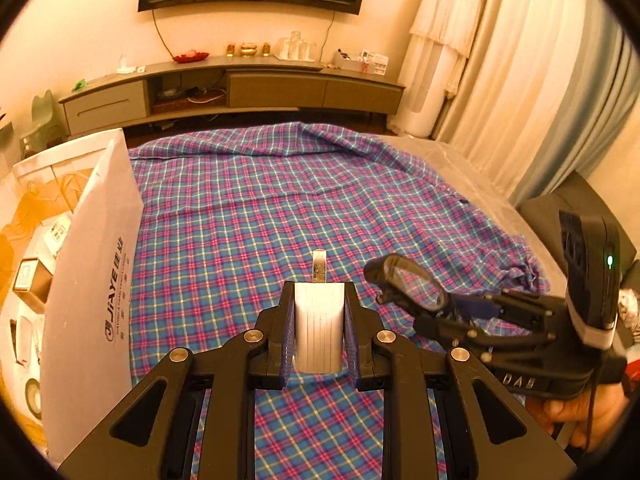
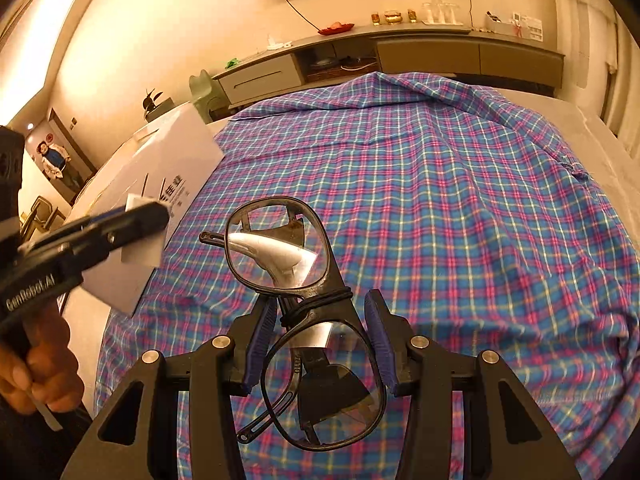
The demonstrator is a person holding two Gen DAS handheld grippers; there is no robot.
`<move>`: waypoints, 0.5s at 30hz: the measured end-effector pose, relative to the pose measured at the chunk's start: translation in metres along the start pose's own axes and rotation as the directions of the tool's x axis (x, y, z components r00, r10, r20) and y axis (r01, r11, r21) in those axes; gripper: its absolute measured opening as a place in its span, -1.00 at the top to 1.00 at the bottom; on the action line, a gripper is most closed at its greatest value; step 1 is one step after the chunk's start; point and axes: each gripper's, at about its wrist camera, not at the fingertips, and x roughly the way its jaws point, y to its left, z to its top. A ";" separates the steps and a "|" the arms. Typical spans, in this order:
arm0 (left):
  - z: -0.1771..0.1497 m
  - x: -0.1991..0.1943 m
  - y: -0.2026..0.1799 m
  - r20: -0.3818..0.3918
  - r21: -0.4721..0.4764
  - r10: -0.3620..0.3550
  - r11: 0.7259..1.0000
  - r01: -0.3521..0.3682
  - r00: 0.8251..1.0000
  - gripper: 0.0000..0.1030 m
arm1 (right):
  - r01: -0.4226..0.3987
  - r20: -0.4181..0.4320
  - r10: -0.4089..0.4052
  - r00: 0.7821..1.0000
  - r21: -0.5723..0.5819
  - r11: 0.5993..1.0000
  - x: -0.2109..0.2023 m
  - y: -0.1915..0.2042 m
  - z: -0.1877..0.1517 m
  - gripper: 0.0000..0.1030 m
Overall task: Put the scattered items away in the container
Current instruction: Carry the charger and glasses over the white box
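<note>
White plug clenched in left tongs | glasses gripped by right tongs | box contents half-hidden

two close wrist views forward over the shared plaid cloth, side by side

The box stands left of the plaid cloth, seemingly touching.

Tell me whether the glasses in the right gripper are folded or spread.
Folded. In the right wrist view the glasses sit between the right gripper fingers with their temple arms tucked behind the lenses and a black band around the bridge.
</note>
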 end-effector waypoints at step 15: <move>-0.007 -0.060 0.002 0.094 -0.012 -0.058 0.998 0.059 0.994 0.58 | -0.062 0.042 0.063 0.997 -0.028 0.998 -0.024 0.061 -0.012 0.08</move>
